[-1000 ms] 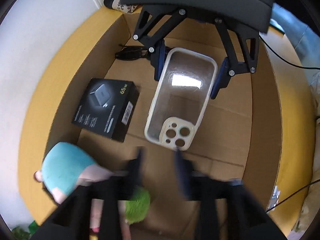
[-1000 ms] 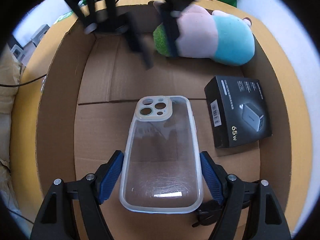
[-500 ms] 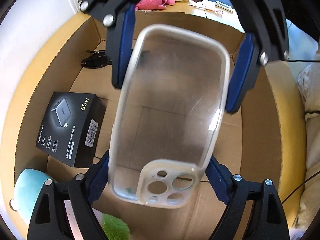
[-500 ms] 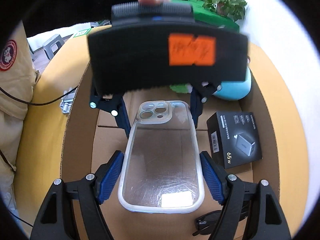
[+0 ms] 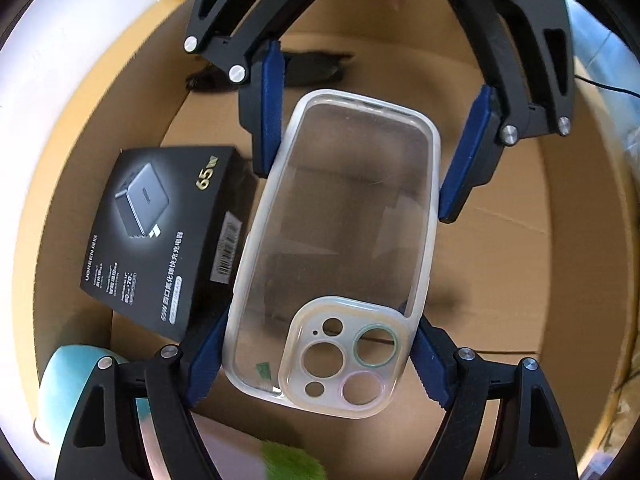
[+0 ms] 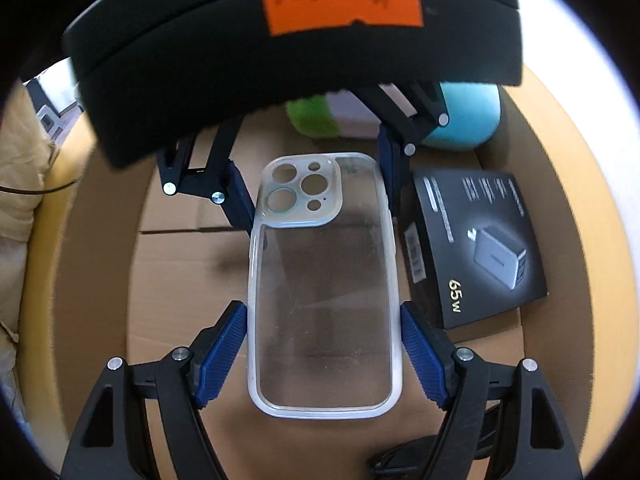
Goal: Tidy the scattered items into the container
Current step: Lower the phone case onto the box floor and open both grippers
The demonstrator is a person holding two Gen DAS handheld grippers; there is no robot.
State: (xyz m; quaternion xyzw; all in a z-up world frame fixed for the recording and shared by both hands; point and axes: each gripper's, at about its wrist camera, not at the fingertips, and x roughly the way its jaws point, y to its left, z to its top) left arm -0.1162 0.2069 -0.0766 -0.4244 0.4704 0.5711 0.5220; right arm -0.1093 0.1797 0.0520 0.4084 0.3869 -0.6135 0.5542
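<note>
A clear phone case hangs over the floor of the cardboard box. My left gripper is closed on its camera end, its blue pads pressing both long edges. My right gripper stands around the opposite end; its pads sit a little off the case's edges, the far one clearly apart in the left wrist view.
Inside the box lie a black 65W charger box, a blue, pink and green plush toy and black sunglasses. The box walls rise all around.
My left gripper has come in from the far end and closed on the case's camera end. My right gripper's jaws now stand slightly off the case. The case sits lower in the box.
</note>
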